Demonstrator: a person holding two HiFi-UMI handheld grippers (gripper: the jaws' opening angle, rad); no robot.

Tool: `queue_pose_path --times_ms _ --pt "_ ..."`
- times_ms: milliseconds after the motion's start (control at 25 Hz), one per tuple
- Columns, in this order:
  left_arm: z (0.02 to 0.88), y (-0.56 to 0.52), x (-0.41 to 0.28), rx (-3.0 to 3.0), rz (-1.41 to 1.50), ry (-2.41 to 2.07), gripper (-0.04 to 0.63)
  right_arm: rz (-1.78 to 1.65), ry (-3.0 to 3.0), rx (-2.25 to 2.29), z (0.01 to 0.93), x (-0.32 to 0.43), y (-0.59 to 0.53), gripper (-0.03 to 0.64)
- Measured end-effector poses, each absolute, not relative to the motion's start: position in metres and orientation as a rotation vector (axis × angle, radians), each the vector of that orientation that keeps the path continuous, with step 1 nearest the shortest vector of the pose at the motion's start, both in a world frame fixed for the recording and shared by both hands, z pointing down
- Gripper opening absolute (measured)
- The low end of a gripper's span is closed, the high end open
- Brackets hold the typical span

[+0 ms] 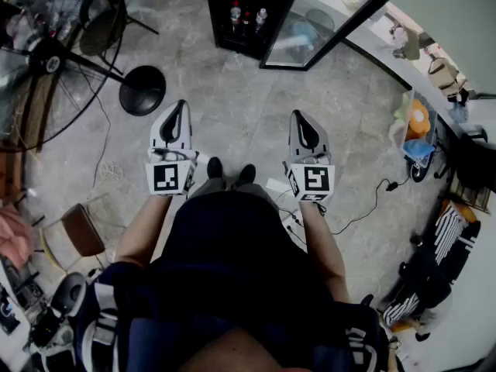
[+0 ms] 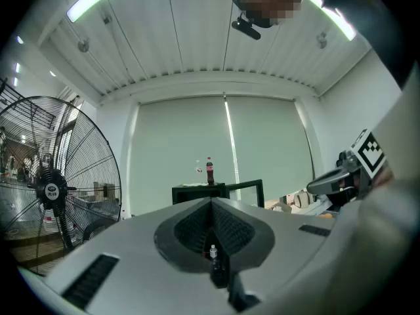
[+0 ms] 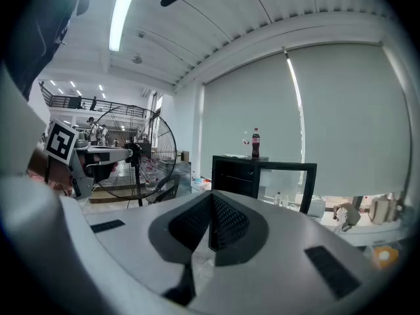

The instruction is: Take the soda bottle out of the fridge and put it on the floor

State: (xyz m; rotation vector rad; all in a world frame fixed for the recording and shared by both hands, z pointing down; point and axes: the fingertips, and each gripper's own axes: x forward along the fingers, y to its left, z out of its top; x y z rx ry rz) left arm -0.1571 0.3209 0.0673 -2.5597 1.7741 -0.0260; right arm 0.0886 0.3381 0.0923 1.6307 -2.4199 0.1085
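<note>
The black fridge (image 1: pixel 232 41) is standing at the floor's (image 1: pixel 232 99) far edge, its glass door (image 1: pixel 318 22) hanging open. Both forearms are reaching forward side by side, the left gripper (image 1: pixel 180 107) and right gripper (image 1: pixel 299 117) each pressing its jaws together on nothing. 3 small bottles (image 1: pixel 248 15) are showing inside the fridge. A dark soda bottle (image 2: pixel 210 171) with a red label, its print unreadable, is standing on the fridge's top.

One fridge (image 1: pixel 216 14) with one glass door (image 1: pixel 314 18), swung open. Three bottles (image 1: pixel 248 17) on its shelf; one dark soda bottle (image 2: pixel 210 171) and one clear glass (image 2: pixel 198 167) on its top. One standing fan (image 1: pixel 48 60). Two grippers: one left gripper (image 1: pixel 180 108), one right gripper (image 1: pixel 298 118). Two black shoes (image 1: pixel 215 167) on the floor (image 1: pixel 232 99). One brown chair (image 1: pixel 81 229) near the floor's left edge.
</note>
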Motion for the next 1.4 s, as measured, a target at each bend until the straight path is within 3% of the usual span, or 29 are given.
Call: queue_pose_path --times_ms 1240,1360,1400 --pt "0.075 0.312 -0.147 -2.602 -0.055 1.73 0.026 0.147 -2.449 1.59 0.097 0.082 0.331 0.011" --pt "0.076 0.31 -0.143 -2.615 -0.059 1.727 0.038 0.153 -2.451 1.584 0.097 0.083 0.332 0.011" --pt "0.077 0.31 -0.142 -2.62 -0.066 1.724 0.073 0.155 -2.453 1.583 0.097 0.083 0.332 0.011"
